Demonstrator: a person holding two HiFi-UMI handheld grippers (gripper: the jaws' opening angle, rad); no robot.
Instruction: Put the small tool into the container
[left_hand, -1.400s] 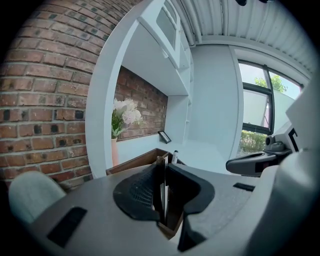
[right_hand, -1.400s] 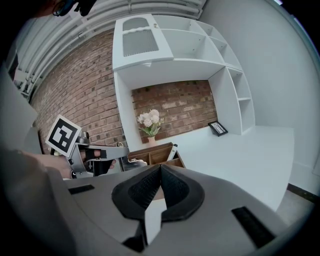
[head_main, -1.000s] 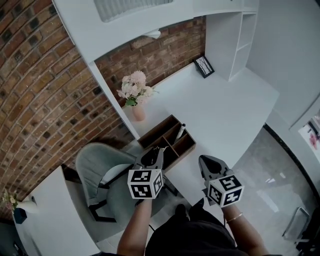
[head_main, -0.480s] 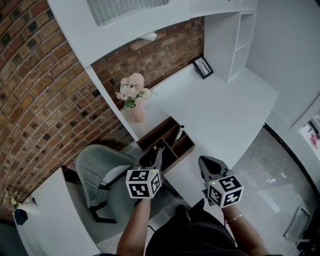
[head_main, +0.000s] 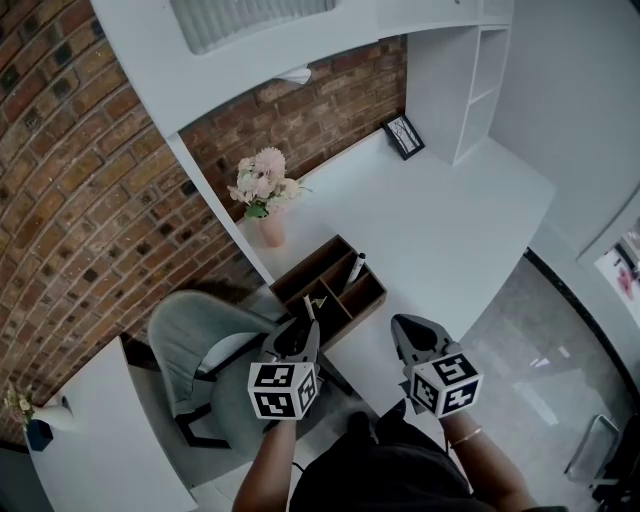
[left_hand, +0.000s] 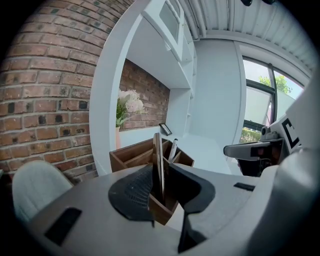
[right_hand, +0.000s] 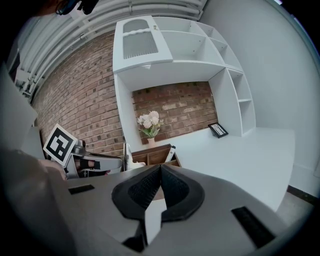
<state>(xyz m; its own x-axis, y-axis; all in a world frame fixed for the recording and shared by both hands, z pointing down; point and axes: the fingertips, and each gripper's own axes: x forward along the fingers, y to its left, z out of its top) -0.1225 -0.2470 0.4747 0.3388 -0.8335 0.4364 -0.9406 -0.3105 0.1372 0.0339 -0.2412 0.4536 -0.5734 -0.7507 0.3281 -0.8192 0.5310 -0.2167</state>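
Brick wall (head_main: 90, 170), white desk (head_main: 450, 230), white shelves (head_main: 480, 70), grey chair (head_main: 185, 330).

I can't read a single word, number or brand from here. The left marker cube (head_main: 284, 390) and right marker cube (head_main: 446, 381) carry only black-and-white square patterns, no letters. The framed picture (head_main: 403, 136) at the back of the desk (head_main: 450, 220) may hold print, but it's too small to tell.

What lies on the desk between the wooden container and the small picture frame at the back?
Nothing. The head view shows only bare white desk between the wooden container and the picture frame.
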